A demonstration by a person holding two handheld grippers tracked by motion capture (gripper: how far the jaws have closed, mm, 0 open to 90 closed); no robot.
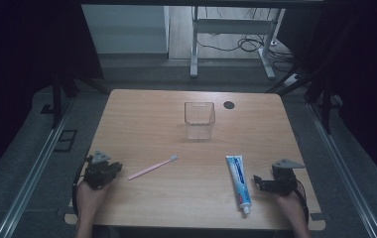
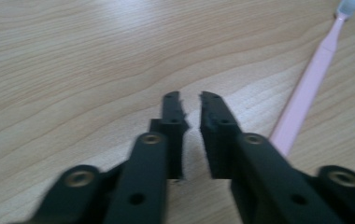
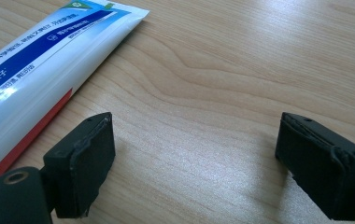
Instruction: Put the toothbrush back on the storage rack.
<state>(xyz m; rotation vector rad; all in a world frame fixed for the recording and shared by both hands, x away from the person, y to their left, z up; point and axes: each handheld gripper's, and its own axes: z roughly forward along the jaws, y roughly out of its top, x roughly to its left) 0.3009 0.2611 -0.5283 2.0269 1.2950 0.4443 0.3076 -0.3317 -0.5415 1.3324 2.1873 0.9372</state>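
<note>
Toothbrush (image 1: 153,167) — pink handle, pale bristle head; laid flat on the table (image 1: 142,114), just at 3 o'clock of the left gripper (image 1: 108,170), untouched. Its lower end is cut off behind the jaws in the left gripper view. Left jaws drawn together on nothing. Right gripper (image 1: 262,181) — jaws held wide apart, toothpaste tube (image 1: 238,181) lying just at 9 o'clock.

Clear cup (image 1: 199,120) mid-table (image 1: 142,114); desk legs (image 1: 194,49) beyond.
</note>
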